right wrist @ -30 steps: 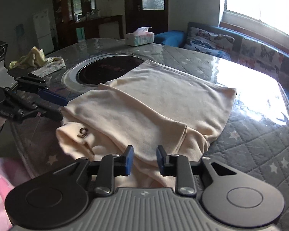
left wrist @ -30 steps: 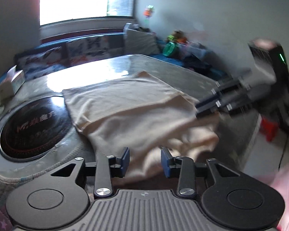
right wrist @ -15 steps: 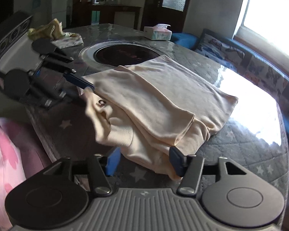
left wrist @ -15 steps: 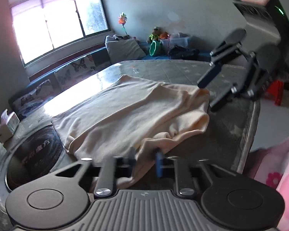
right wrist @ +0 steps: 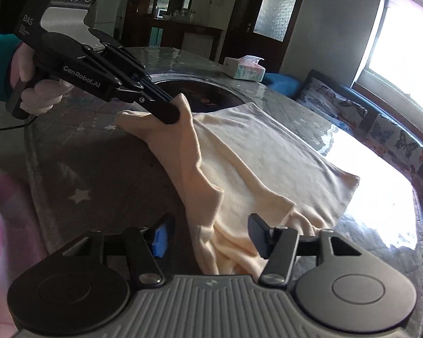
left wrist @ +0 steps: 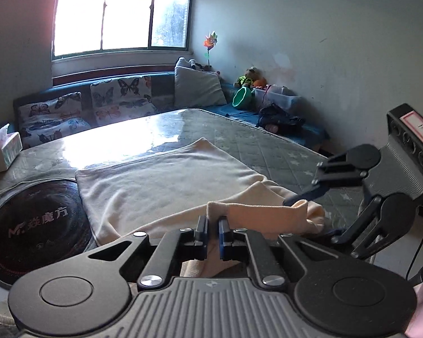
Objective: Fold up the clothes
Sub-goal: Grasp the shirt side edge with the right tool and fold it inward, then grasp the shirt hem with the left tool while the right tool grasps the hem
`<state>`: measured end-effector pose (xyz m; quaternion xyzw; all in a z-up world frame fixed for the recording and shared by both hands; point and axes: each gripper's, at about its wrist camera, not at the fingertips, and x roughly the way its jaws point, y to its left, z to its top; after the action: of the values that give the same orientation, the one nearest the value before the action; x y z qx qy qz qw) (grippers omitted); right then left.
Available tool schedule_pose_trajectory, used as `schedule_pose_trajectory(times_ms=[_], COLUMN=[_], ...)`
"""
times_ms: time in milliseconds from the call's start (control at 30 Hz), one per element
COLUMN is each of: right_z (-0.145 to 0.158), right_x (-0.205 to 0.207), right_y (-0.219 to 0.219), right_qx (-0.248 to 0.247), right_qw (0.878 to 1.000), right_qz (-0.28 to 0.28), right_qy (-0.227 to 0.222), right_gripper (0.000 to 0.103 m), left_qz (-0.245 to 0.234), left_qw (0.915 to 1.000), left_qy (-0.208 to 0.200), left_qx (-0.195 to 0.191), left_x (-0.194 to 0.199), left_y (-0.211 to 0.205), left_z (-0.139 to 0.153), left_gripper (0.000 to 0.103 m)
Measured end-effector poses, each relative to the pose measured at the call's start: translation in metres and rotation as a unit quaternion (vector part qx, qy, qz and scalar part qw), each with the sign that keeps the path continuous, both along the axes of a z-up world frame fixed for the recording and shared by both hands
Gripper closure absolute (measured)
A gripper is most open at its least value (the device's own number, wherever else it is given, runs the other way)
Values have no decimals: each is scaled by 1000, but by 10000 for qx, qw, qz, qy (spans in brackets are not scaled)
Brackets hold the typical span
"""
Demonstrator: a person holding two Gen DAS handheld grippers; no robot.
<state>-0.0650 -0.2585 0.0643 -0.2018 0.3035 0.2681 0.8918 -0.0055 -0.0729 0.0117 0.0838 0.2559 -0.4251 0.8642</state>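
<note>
The left gripper (left wrist: 213, 226) is clenched on a raised fold of the cream garment (left wrist: 166, 180), its two blue pads pressed against a pinch of cloth at the near edge, probably so that corner can be lifted and carried over for a fold. The right gripper (right wrist: 208, 233) stands half open with its jaws closing; a bunched end of the same garment lies between the fingers, but the pads are not yet pressing on it, so this looks like the second hold being taken before both ends are moved together. The garment lies spread on the quilted, star-patterned table (left wrist: 268, 152), its far half flat and its near side rumpled, with its left edge just beside a dark round hob (left wrist: 33, 222) let into the tabletop. A tissue box (left wrist: 4, 152) sits at the far left of the table, well apart from the cloth. The left wrist view shows the pinch head-on and the right gripper approaching from the right, one finger above the cloth's end, the other below. Only the right wrist view shows the person's hand (right wrist: 39, 90) on the left gripper's handle, the cloth tented up from the table, and how loosely the bunch sits inside the right jaws
</note>
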Motion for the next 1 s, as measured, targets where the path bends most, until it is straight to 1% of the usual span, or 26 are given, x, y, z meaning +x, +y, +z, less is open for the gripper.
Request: schedule_pose_trajectory(times_ms=[33,67,100,133,167,233,300,333,367,467,600,667,700,733,767,800,833,1000], right_z=[-1,-2,-2,-2,-1,2,6,8,10,16,19,19,18,17,17,16,17,28], right_x=[3,7,11,15,19,26,32,35,37,41,41,39,38,36,34,32,29,9], right_y=[0,0,-1,-2,-4,-9,-13,-14,-16,-19,-20,-18,-16,-16,-15,-14,-14,-13], right_qx=[32,68,140,233,320,537,688,762,826,1005,1020,1004,991,983,988,997,1019,1010], right_qw=[10000,9999,9997,9992,9985,9965,9943,9933,9925,9899,9902,9906,9909,9912,9912,9912,9911,9924], right_qz=[15,23,26,-9,-71,-124,-225,-245,-267,-304,-353,-382,-395,-411,-426,-440,-451,-389], right_qy=[30,82,200,324,430,627,785,836,867,951,887,849,826,787,766,747,730,588], right_gripper=[60,65,78,84,85,89,90,90,90,91,92,93,93,94,95,95,95,95], left_qz=[-4,-8,3,-6,-5,5,7,-11,-30,-64,-94,-77,-89,-102,-113,-124,-135,-183], left_qw=[10000,10000,9999,9999,9999,9997,9995,9994,9993,9977,9941,9914,9912,9911,9912,9913,9914,9937], left_qy=[35,61,69,79,81,73,23,-14,-51,-253,-500,-639,-641,-642,-638,-634,-630,-661], left_qx=[29,58,88,120,148,224,299,331,364,618,958,1138,1152,1165,1156,1147,1138,888], left_x=[2,2,1,0,-2,-7,-14,-19,-24,-35,-41,-42,-41,-39,-39,-38,-38,-53], left_y=[0,0,1,2,4,8,13,15,17,18,17,15,15,15,16,17,17,27], left_z=[-1,-3,-5,-7,-9,-13,-16,-17,-19,-25,-33,-37,-38,-40,-39,-39,-38,-19], left_gripper=[95,95,95,93,91,91,87,84,77,65,64,66,69,81,89,91,95,98])
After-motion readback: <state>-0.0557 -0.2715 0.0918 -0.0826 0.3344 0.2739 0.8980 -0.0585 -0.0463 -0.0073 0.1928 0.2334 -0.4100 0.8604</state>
